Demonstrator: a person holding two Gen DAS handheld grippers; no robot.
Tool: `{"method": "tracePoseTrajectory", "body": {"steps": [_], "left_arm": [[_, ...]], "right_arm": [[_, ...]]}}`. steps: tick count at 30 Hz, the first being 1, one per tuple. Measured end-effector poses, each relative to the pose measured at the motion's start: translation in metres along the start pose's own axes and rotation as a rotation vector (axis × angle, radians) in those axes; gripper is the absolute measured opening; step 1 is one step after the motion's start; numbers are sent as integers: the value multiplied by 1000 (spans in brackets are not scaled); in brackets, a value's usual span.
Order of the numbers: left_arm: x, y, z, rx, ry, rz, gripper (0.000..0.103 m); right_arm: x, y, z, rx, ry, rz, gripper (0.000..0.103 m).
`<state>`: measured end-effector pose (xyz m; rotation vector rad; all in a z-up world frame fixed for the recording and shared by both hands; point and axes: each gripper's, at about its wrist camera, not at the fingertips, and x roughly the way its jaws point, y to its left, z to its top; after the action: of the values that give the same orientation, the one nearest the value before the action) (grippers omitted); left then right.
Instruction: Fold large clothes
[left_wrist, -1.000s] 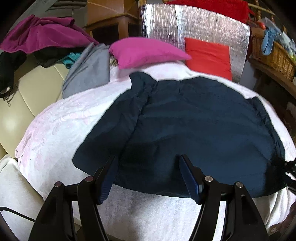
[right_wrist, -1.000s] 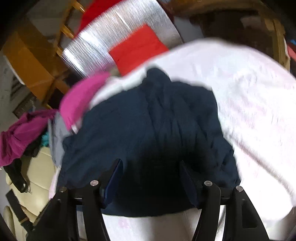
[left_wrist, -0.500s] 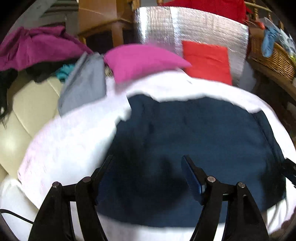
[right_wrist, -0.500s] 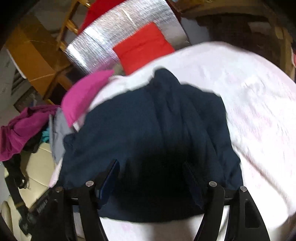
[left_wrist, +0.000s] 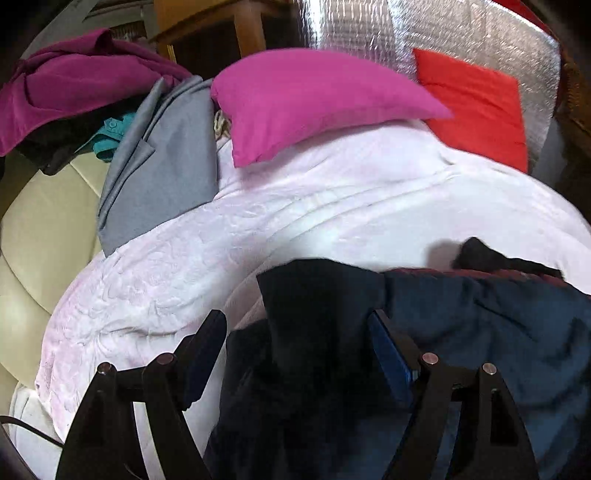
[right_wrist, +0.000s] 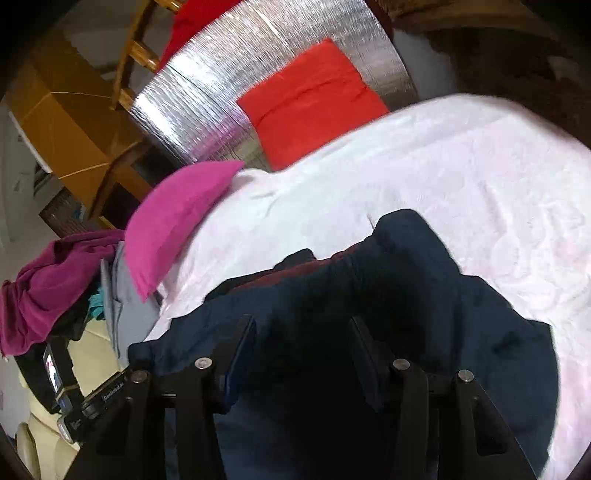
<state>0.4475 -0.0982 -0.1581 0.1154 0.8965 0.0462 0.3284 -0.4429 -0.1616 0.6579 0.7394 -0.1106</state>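
Left gripper (left_wrist: 295, 354) is opening, right gripper (right_wrist: 303, 354) closing, both over the navy garment (left_wrist: 480, 325); cloth sits between both, so the bunched fold may slip crooked.

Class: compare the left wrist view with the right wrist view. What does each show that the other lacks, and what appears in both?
Only the left wrist view shows the left gripper, jaws opening over dark cloth.

Only the right wrist view shows the right gripper, jaws closing with cloth between them, and a black strapped device at its lower left.

Both show the navy garment bunched on the white blanket, the pink pillow, red pillow, silver panel and grey garment.
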Motion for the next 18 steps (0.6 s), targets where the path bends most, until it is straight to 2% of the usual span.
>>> {"method": "tracePoseTrajectory", "body": {"steps": [3, 5, 7, 9, 11, 13, 17, 18], "left_arm": [[24, -5, 0, 18, 66, 17, 79], [26, -10, -2, 39, 74, 31, 79], [13, -13, -3, 63, 45, 54, 79], [-13, -13, -6, 66, -10, 49, 79], [-55, -12, -16, 70, -99, 60, 79], [-91, -10, -26, 81, -174, 66, 80], [-182, -6, -64, 105, -341, 59, 93], [-201, -4, -72, 110, -369, 42, 96]], "right_arm": [[28, -16, 2, 64, 78, -21, 54], [27, -21, 0, 81, 78, -6, 54], [17, -15, -1, 53, 52, -12, 55], [2, -6, -2, 17, 7, -29, 55], [-28, 5, -11, -43, -58, -41, 56], [-54, 13, -21, -79, -110, -53, 66], [-123, 39, -64, -215, -215, -117, 72], [-138, 43, -78, -237, -229, -134, 76]]}}
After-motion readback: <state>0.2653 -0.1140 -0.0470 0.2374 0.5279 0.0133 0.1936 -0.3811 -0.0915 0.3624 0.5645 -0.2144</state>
